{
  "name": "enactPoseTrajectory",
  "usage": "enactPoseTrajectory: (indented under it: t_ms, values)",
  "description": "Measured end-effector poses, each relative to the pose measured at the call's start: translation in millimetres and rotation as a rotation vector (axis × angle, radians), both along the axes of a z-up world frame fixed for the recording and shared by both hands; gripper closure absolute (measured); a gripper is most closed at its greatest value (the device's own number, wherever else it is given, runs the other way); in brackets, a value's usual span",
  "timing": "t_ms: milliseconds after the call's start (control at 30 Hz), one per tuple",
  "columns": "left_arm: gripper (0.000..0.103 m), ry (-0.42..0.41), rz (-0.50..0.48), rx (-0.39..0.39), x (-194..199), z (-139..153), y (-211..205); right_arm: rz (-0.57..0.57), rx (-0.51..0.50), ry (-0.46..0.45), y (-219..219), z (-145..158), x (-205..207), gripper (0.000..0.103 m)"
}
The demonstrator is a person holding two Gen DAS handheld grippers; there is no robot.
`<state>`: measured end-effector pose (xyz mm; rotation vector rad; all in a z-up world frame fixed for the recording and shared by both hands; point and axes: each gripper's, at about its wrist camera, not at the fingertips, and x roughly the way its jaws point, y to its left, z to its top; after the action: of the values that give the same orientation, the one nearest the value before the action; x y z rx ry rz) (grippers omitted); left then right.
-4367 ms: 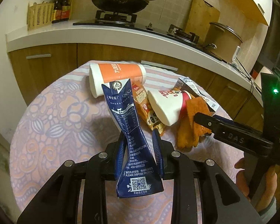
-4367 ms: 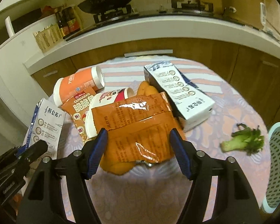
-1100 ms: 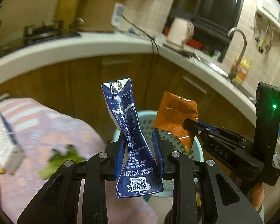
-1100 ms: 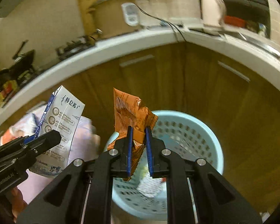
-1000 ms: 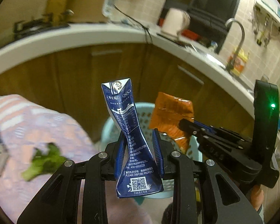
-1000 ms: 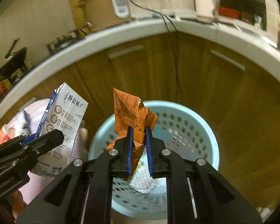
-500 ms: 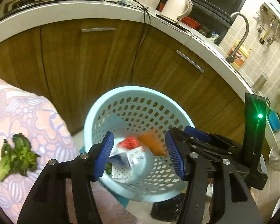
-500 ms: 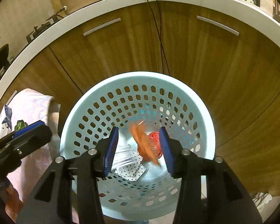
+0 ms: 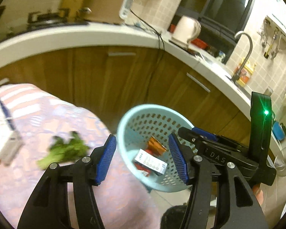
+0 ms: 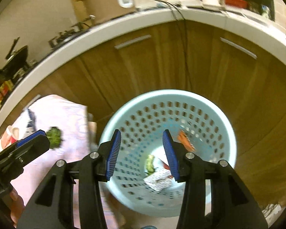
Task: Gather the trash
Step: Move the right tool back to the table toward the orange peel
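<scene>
A light blue perforated bin stands on the floor beside the table; it also shows in the right wrist view. Inside lie the blue-and-white milk carton and the orange snack wrapper, which also shows in the right wrist view. My left gripper is open and empty above the bin's near rim. My right gripper is open and empty over the bin. A green vegetable scrap lies on the floral tablecloth.
A white-and-blue carton lies at the table's left edge. Wooden cabinets under a white counter curve behind the bin. A kettle, rice cooker and sink tap are on the counter.
Both grippers opened and dropped the milk carton and the orange wrapper into the bin. Since half a second ago both views have swung back up and left, toward the table.
</scene>
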<state>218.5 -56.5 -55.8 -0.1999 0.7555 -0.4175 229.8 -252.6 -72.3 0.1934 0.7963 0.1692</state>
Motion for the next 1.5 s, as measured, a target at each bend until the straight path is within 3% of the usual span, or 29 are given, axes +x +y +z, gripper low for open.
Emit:
enactPoseTrajectory:
  t_ms: [333, 633, 1033, 1267, 1500]
  values:
    - [0.048, -0.109, 0.191, 0.017, -52, 42, 93, 0.181, 0.015, -0.097, 98, 39, -17, 0.061]
    - [0.048, -0.133, 0.43, 0.053, -103, 54, 188, 0.328, 0.012, -0.14, 183, 52, -35, 0.061]
    - [0.048, -0.027, 0.645, 0.013, -145, 14, 290, 0.525, 0.008, -0.124, 291, 24, -59, 0.061]
    - [0.048, 0.074, 0.643, -0.06, -130, -20, 314, 0.57, -0.016, -0.09, 321, 11, -63, 0.061]
    - [0.049, 0.141, 0.662, -0.086, -98, -40, 324, 0.59, -0.014, -0.056, 326, 1, -61, 0.061]
